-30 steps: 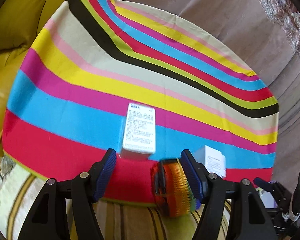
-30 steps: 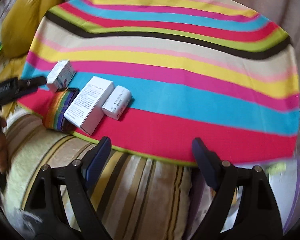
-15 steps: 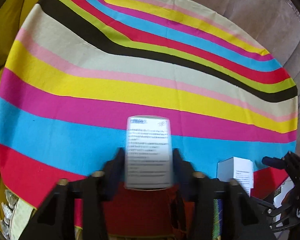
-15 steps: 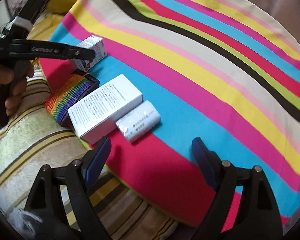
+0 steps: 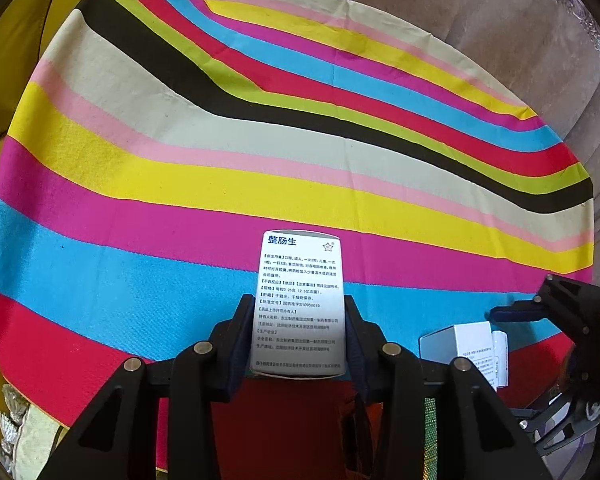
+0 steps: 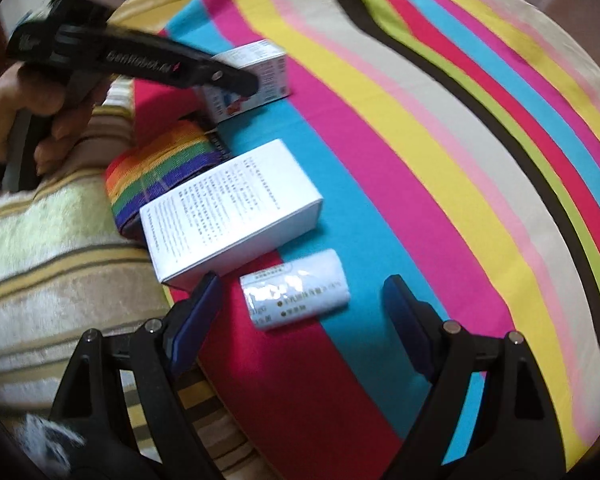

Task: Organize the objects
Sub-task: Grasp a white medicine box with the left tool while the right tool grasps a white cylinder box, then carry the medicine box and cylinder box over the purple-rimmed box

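Left wrist view: left gripper (image 5: pixel 298 340) had just closed and clenched the printed medicine box (image 5: pixel 300 304) between its pads, the box over the blue stripe of the striped cloth (image 5: pixel 220 152).

Right wrist view: right gripper (image 6: pixel 296 320) stood released, jaws wide, with the small white roll (image 6: pixel 296 288) lying between them, untouched. The large white box (image 6: pixel 228 216) lay just beyond the roll, the rainbow strap (image 6: pixel 156 168) touching that box's far side.
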Available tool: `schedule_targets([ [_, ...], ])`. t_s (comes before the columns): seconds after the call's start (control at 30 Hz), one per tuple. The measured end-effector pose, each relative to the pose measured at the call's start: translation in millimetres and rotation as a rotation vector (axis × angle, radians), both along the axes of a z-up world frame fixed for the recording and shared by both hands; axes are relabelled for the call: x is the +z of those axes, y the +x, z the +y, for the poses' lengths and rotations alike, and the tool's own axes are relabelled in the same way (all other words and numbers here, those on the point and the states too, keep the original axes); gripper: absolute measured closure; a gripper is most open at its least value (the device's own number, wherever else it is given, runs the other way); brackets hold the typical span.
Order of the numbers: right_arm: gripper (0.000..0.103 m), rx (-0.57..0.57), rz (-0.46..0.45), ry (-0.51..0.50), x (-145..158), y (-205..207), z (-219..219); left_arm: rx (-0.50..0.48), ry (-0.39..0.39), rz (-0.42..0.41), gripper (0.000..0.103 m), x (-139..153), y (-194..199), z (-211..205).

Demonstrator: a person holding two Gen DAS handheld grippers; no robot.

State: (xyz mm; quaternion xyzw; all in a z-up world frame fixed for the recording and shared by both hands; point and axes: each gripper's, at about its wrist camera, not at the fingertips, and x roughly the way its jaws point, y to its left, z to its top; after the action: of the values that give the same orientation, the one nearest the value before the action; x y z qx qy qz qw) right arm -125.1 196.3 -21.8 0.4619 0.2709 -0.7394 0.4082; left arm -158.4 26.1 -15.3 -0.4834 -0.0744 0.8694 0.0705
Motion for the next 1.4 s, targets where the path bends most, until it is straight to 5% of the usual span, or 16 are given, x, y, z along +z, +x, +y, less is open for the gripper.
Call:
schedule_targets([
  [0.17,0.033,0.033,0.002,-0.022,-0.6,-5.3,-3.1,0.002,-0.004,0.009,0.06,0.5,1.1,1.9],
  [0.23,0.053,0.0,0.008,-0.039,1.5,-7.0,-1.4,0.003,0.0,0.01,0.06,0.7,1.5,0.9],
  [0.43,0.054,-0.124,-0.007,-0.086,3.5,-0.3,12.7,0.033,0.002,0.037,0.06,7.0,8.7,-3.1],
  [0.7,0.054,-0.486,0.037,-0.168,17.1,21.6,67.8,0.031,0.001,0.123,0.06,28.1,26.9,2.8],
  [0.9,0.054,-0.732,0.069,-0.192,33.2,45.6,114.9,-0.02,0.01,0.162,0.06,41.5,39.6,25.9],
  [1.4,0.054,-1.078,0.112,-0.19,50.5,129.5,188.8,-0.223,0.043,0.199,0.06,60.0,76.3,102.1],
])
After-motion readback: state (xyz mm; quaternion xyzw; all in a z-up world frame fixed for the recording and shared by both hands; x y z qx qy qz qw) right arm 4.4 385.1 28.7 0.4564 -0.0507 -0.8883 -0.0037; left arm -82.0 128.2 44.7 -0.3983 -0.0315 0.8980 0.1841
